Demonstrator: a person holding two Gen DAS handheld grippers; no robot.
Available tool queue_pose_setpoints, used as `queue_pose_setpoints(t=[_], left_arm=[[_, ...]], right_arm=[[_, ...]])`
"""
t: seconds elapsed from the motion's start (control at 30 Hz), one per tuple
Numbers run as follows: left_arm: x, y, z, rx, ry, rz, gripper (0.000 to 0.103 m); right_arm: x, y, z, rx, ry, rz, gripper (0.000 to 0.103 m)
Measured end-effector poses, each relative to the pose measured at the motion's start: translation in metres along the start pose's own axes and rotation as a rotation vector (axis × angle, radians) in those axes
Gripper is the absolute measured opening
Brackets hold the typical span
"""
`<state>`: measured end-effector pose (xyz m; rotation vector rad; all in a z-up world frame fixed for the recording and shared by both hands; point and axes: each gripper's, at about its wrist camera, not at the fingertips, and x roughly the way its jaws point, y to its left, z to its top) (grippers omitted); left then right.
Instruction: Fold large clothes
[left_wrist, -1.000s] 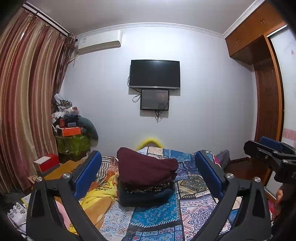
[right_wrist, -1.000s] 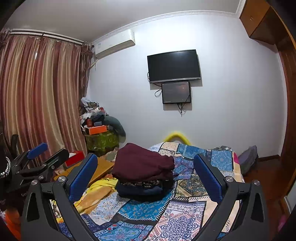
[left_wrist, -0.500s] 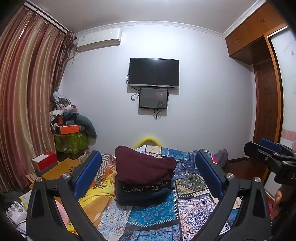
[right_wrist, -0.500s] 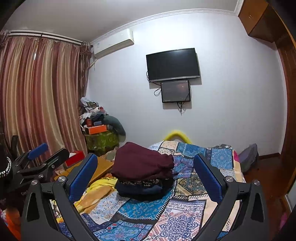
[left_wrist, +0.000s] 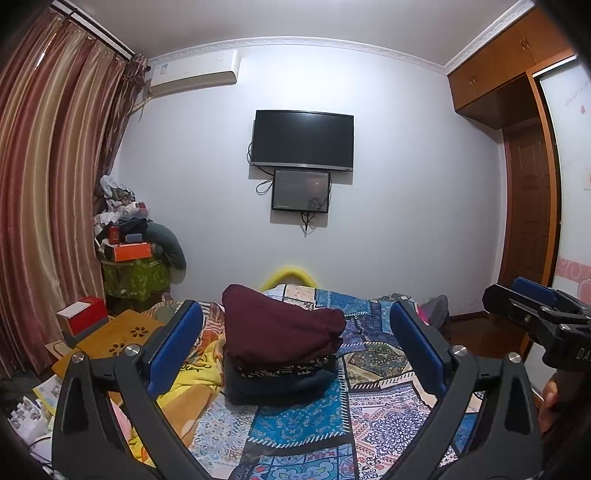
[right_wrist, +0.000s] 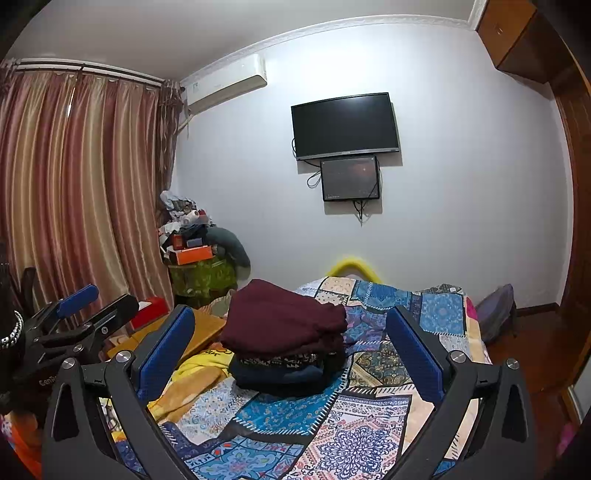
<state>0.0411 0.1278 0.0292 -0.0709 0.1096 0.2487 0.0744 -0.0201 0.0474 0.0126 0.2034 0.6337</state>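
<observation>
- Blue-padded left gripper (left_wrist: 295, 345): jaws spread wide, nothing between them, raised above the bed.
- Blue-padded right gripper (right_wrist: 290, 349): likewise spread and empty, level with its partner.
- Patchwork bedspread (left_wrist: 303, 417): blue patterned panels; yellow blanket (left_wrist: 192, 384) bunched at its left edge.
- Stack of folded clothes (left_wrist: 277, 350): maroon garment (right_wrist: 284, 319) on top, dark pieces beneath, resting mid-bed beyond both grippers.
- Far wall: television (left_wrist: 303, 140) above a smaller screen (left_wrist: 301, 190).

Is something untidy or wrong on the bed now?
The folded stack sits neatly, maroon garment on top. Only the yellow blanket beside it lies crumpled at the bed's edge.
</observation>
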Motion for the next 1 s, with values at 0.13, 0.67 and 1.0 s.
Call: queue_pose_setpoints(t=[0.13, 0.67, 1.0], left_arm=[[-0.001, 0.002, 0.0, -0.006, -0.004, 0.005, 0.102], [0.006, 0.012, 0.001, -0.057, 0.036, -0.031, 0.102], [0.007, 0.008, -0.003, -0.043, 0.043, -0.035, 0.102]], right_arm=[[0.001, 0.0, 0.0, -0.002, 0.002, 0.0, 0.103], [0.005, 0.0, 0.0, 0.004, 0.013, 0.001, 0.103], [0.006, -0.001, -0.001, 0.004, 0.017, 0.003, 0.103]])
